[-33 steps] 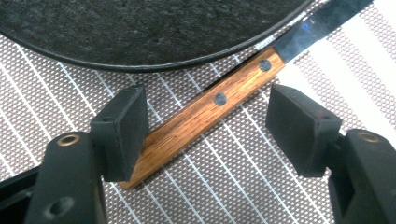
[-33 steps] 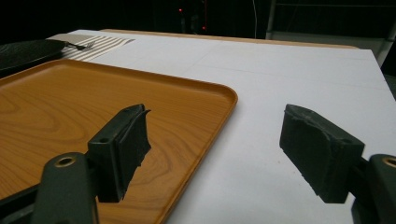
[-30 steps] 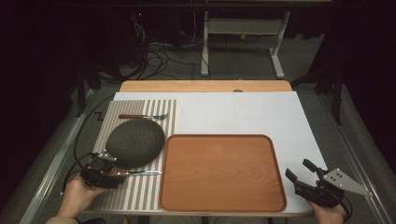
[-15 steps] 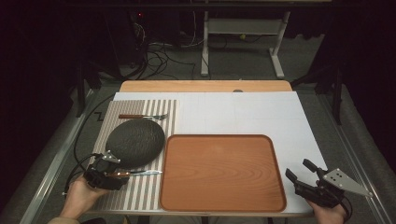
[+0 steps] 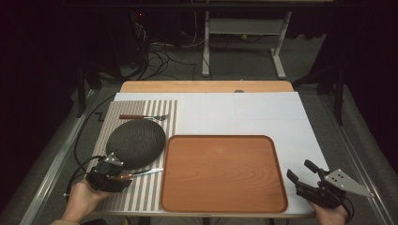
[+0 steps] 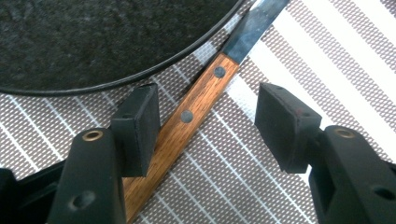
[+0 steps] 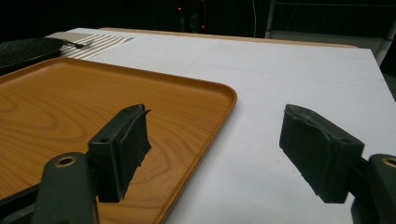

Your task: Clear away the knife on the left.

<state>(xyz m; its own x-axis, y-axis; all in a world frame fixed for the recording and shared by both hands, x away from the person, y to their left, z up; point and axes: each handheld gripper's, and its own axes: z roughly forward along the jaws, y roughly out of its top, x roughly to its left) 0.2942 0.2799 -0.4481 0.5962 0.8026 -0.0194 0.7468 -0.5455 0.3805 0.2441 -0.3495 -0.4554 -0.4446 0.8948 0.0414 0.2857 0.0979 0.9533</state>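
A knife (image 5: 141, 172) with a wooden handle (image 6: 187, 116) lies on the striped placemat (image 5: 141, 197), just in front of a dark round plate (image 5: 136, 143). My left gripper (image 5: 120, 171) sits low over the handle, which lies between the jaws. The jaws have just been closing. In the left gripper view (image 6: 212, 123) the handle runs beside the left pad while the right pad stands well clear, so it is open. At the table's front right corner my right gripper (image 5: 299, 169) is open, with nothing between its pads (image 7: 219, 144).
A brown wooden tray (image 5: 216, 137) lies in the front middle of the white table top, its corner near the right gripper (image 7: 224, 93). A fork (image 5: 143, 117) rests at the far end of the placemat. The plate's rim (image 6: 140, 74) is close to the left jaw.
The left gripper's jaws have narrowed around the knife handle, and the hand has barely shifted. The right gripper has kept still.
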